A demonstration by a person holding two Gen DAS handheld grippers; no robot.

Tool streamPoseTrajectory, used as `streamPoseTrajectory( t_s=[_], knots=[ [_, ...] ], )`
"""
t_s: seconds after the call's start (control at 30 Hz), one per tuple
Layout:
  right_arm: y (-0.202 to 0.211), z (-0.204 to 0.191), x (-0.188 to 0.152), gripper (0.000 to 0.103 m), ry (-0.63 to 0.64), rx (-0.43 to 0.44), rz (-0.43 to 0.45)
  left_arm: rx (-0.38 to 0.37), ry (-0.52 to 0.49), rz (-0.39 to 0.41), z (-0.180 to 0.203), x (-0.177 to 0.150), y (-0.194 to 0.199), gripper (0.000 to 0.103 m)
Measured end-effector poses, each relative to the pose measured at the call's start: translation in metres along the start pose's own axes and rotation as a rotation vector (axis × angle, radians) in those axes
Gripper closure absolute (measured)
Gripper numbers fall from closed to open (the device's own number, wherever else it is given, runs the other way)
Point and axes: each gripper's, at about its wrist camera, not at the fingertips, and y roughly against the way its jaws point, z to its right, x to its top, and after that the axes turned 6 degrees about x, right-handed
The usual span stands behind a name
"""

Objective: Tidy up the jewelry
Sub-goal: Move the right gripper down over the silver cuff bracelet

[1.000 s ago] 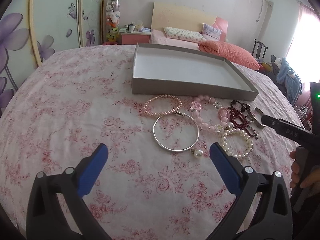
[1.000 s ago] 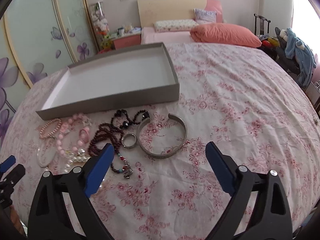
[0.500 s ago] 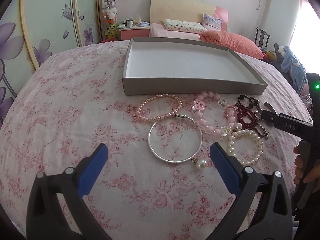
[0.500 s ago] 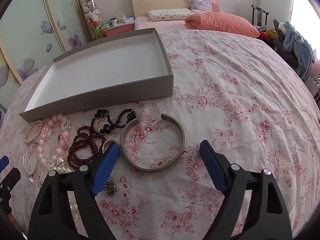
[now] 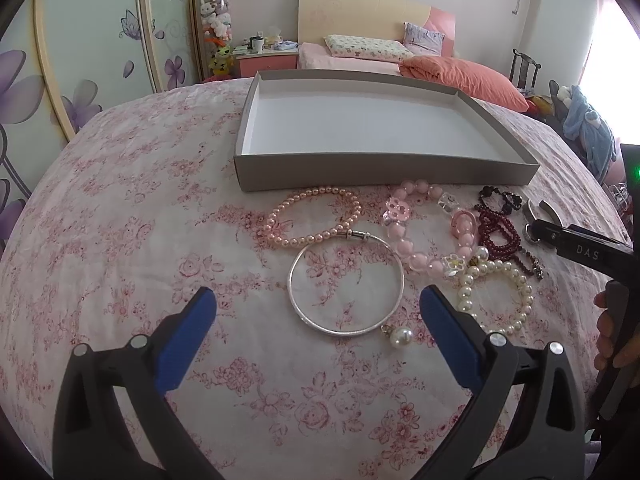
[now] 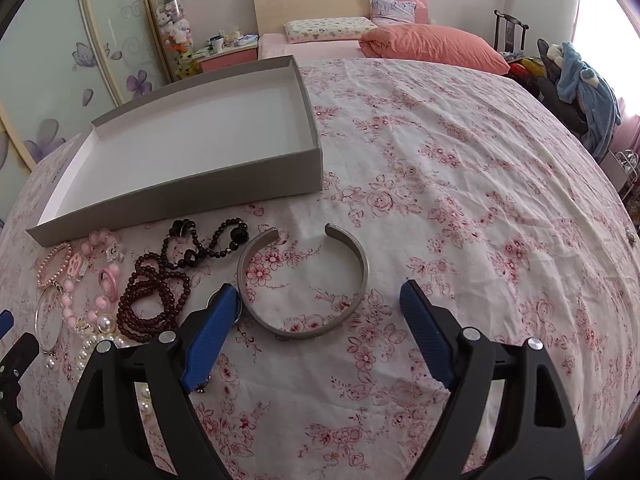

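A home bedroom is shown. A bed [image 5: 360, 60] with a headboard [image 5: 360, 12] and pillows [image 5: 364, 46] is seen at the top centre, a nightstand [image 5: 266, 62] to its left, and flower-painted wardrobe doors [image 5: 80, 52] at the upper left.

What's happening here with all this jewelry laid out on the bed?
A person holds a clamp-like gripper in each hand, tidying jewelry. Both are open and hold nothing. The left gripper hovers by a thin silver bangle; the right gripper is lined up around a grey cuff. The tray behind has nothing in it, so every piece lies on the floral bedspread.
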Motion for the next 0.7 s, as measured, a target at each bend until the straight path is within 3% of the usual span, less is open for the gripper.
streamPoseTrajectory(
  t_s=[0.23, 0.27, 0.4, 0.7],
  knots=[
    [-0.004, 0.001, 0.005, 0.020, 0.004, -0.010, 0.009, 0.006, 0.000, -0.007, 0.000, 0.001, -0.003, 0.004],
    [0.000, 0.007, 0.005, 0.020, -0.029, 0.019, 0.022, 0.004, 0.002, -0.006, 0.000, 0.002, -0.003, 0.004],
    [0.012, 0.017, 0.006, 0.013, -0.063, 0.054, 0.055, 0.002, 0.009, 0.000, -0.002, 0.004, -0.002, 0.004],
    [0.007, 0.011, -0.012, 0.013, 0.015, -0.009, -0.013, 0.002, 0.013, 0.001, -0.003, 0.003, -0.002, 0.004]
  ],
)
